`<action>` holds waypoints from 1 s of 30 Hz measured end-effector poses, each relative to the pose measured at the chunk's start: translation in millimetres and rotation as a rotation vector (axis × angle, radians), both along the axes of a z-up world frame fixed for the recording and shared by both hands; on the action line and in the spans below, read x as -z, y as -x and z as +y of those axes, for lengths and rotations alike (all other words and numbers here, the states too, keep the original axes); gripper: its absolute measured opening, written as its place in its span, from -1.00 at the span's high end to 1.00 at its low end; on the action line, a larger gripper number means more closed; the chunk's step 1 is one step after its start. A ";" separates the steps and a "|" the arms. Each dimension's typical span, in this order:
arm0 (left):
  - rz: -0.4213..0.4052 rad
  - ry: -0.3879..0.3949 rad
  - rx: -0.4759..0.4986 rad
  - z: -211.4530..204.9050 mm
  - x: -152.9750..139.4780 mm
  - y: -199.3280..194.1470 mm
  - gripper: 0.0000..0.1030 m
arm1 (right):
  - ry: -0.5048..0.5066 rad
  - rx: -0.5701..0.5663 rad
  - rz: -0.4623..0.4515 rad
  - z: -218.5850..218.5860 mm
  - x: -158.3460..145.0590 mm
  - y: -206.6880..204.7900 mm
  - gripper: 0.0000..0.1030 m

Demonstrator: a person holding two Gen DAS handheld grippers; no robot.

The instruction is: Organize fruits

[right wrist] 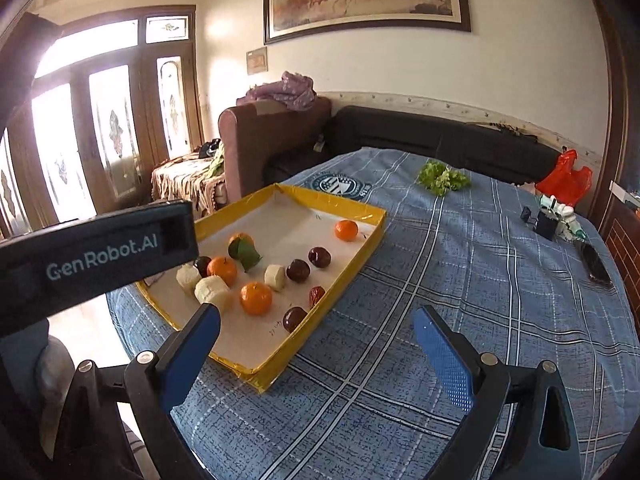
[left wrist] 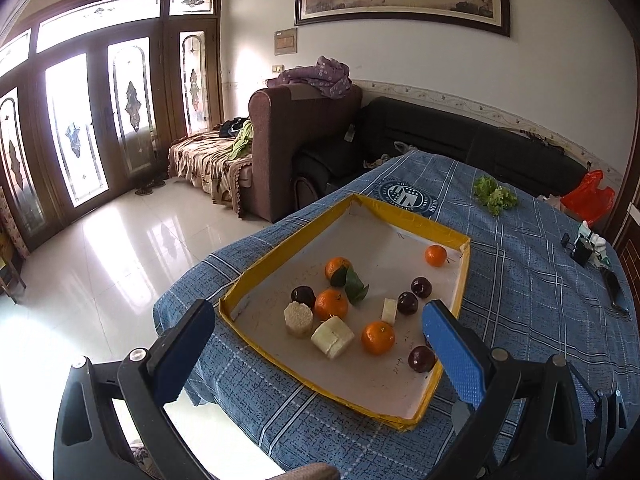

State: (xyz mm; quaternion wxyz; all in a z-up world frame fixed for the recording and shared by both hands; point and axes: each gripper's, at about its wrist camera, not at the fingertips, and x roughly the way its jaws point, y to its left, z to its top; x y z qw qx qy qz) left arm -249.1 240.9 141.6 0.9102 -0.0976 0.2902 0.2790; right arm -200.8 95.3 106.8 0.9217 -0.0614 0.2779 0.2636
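Note:
A shallow yellow-rimmed tray (left wrist: 436,225) (right wrist: 362,208) with a white floor sits on the blue plaid tablecloth. Scattered in it are several oranges (left wrist: 378,337) (right wrist: 256,298), one with green leaves (left wrist: 355,286), several dark plums (left wrist: 421,359) (right wrist: 295,318) and pale sugarcane pieces (left wrist: 332,337) (right wrist: 213,293). A reddish date (right wrist: 317,295) lies by the tray's right wall. My left gripper (left wrist: 316,360) hovers open above the tray's near end, empty. My right gripper (right wrist: 316,354) is open and empty over the cloth, right of the tray. The left gripper's body (right wrist: 96,256) hides the tray's left corner in the right wrist view.
A bunch of green lettuce (left wrist: 495,194) (right wrist: 442,178) lies at the table's far side. A red plastic bag (right wrist: 564,178), small dark gadgets (right wrist: 546,222) and a dark phone-like object (right wrist: 596,264) sit along the right edge. Sofas stand behind; the table edge drops to tiled floor at left.

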 end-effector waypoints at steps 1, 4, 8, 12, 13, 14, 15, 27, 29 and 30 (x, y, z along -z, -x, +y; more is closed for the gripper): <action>0.001 0.002 -0.001 1.1 1.3 -0.3 -1.00 | 0.004 0.000 0.005 1.4 1.5 -0.5 -0.94; 0.013 0.011 0.002 3.0 5.0 -4.5 -1.00 | 0.013 0.001 0.013 3.0 5.6 -2.7 -0.94; 0.024 0.025 0.009 4.2 9.3 -7.5 -1.00 | 0.021 0.003 0.020 3.9 8.9 -4.9 -0.94; 0.029 0.029 0.012 4.1 12.4 -7.6 -1.00 | 0.021 0.007 0.022 3.8 11.0 -5.9 -0.94; 0.030 0.029 0.013 4.0 12.5 -7.7 -1.00 | 0.021 0.007 0.024 3.9 10.9 -6.5 -0.94; 0.031 0.029 0.014 3.7 12.7 -8.2 -1.00 | 0.021 0.007 0.025 3.8 11.3 -6.7 -0.94; 0.033 0.028 0.014 3.4 13.1 -8.4 -1.00 | 0.022 0.008 0.026 4.3 11.6 -6.9 -0.94; 0.010 0.061 0.015 8.6 16.2 -2.6 -1.00 | 0.029 0.019 0.033 4.3 15.7 -5.9 -0.94; 0.002 0.069 0.016 9.7 16.2 -1.6 -1.00 | 0.025 0.016 0.031 4.2 16.1 -4.7 -0.94; 0.000 0.075 0.021 9.7 16.2 -1.7 -1.00 | 0.026 0.013 0.032 4.9 16.7 -4.4 -0.94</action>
